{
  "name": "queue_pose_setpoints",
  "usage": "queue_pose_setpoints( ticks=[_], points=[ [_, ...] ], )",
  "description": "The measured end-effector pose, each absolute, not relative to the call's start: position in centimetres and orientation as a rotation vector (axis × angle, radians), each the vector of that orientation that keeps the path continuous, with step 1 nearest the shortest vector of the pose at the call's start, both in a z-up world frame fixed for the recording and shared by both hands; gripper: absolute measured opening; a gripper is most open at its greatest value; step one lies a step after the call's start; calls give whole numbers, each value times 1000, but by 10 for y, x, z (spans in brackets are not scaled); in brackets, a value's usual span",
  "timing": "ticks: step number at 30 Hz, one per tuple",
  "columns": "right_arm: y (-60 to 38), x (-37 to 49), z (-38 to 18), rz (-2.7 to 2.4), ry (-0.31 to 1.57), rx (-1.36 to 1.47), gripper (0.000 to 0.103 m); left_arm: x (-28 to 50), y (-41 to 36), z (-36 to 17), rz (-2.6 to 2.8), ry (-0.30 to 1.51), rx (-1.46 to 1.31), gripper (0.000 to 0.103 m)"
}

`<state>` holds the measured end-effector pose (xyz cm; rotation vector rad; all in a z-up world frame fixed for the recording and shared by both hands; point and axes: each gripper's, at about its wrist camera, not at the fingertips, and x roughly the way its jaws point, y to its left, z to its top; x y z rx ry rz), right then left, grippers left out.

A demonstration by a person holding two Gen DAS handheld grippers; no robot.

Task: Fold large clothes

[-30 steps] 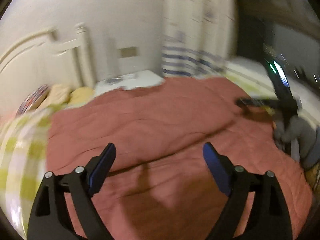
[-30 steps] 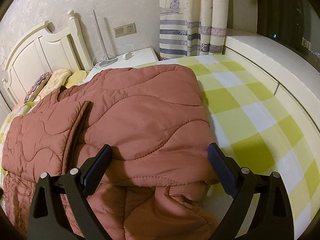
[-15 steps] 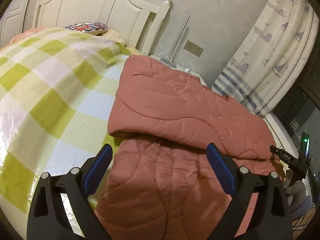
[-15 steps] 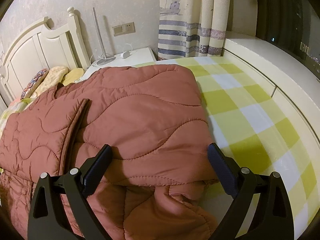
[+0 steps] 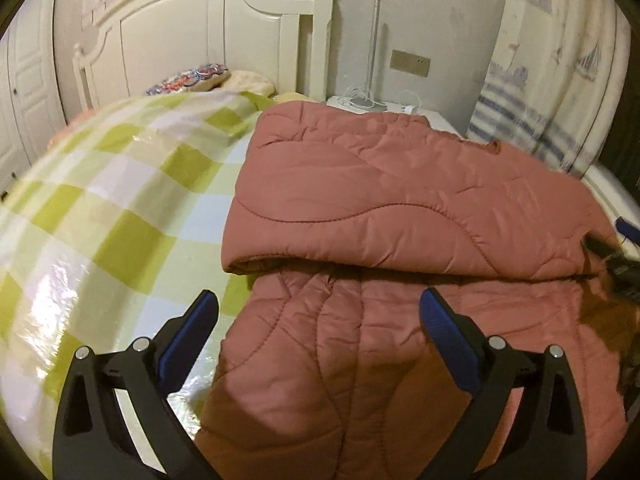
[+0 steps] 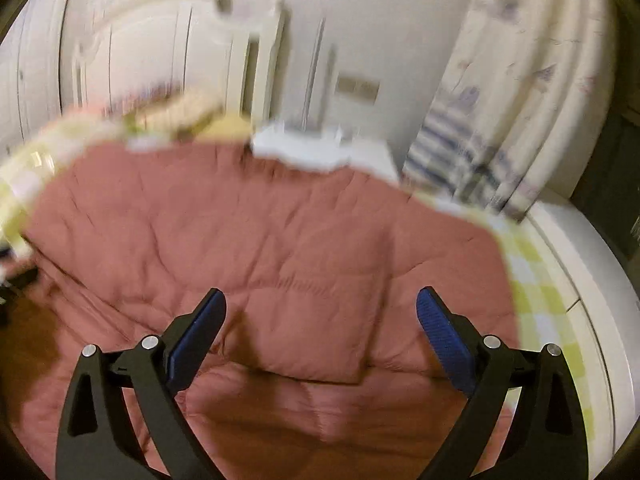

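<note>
A large quilted pink-red padded coat [image 5: 392, 216] lies on the bed, its upper part folded over the lower part with a fold edge across the middle. My left gripper [image 5: 318, 320] is open and empty, above the coat's near left part. My right gripper [image 6: 320, 316] is open and empty, above the coat [image 6: 280, 248]; that view is blurred. The right gripper's black tip [image 5: 616, 260] shows at the coat's right edge in the left wrist view.
The bed has a yellow-green checked sheet [image 5: 100, 208] and a white headboard [image 5: 192, 36] with pillows [image 5: 192, 78]. A white nightstand [image 5: 384, 106] with a lamp pole stands behind. A striped curtain [image 5: 552, 80] hangs at right, beside a white ledge [image 6: 576, 264].
The left gripper has settled over the coat's left side after swinging left. The right gripper has moved fast to the left over the coat, blurring its view. Both stay open.
</note>
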<state>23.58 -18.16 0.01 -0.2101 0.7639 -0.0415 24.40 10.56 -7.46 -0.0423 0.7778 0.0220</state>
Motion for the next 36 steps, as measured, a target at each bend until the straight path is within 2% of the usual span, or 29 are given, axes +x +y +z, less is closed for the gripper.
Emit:
queue_pose_setpoints(
  ticks=[2, 5, 10, 11, 14, 21, 25, 36],
  points=[
    [-188, 254, -29, -44, 896, -175, 95, 244, 105, -76, 38, 786, -26, 100],
    [-212, 257, -23, -74, 896, -46, 97, 245, 106, -75, 42, 796, -23, 100],
    [-239, 223, 1, -193, 701, 69, 98, 247, 109, -76, 39, 806, -29, 100],
    [-242, 224, -3, -196, 728, 73, 98, 247, 109, -77, 38, 811, -27, 100],
    [-238, 248, -33, -146, 967, 0, 98, 248, 108, -78, 43, 819, -18, 100],
    [-237, 216, -9, -155, 856, 10, 98, 251, 109, -79, 48, 830, -21, 100],
    [-225, 200, -26, -163, 935, -70, 98, 251, 109, -80, 46, 836, -19, 100],
    [-197, 158, -19, 37, 849, -103, 98, 218, 125, -84, 87, 861, -59, 100]
  ],
)
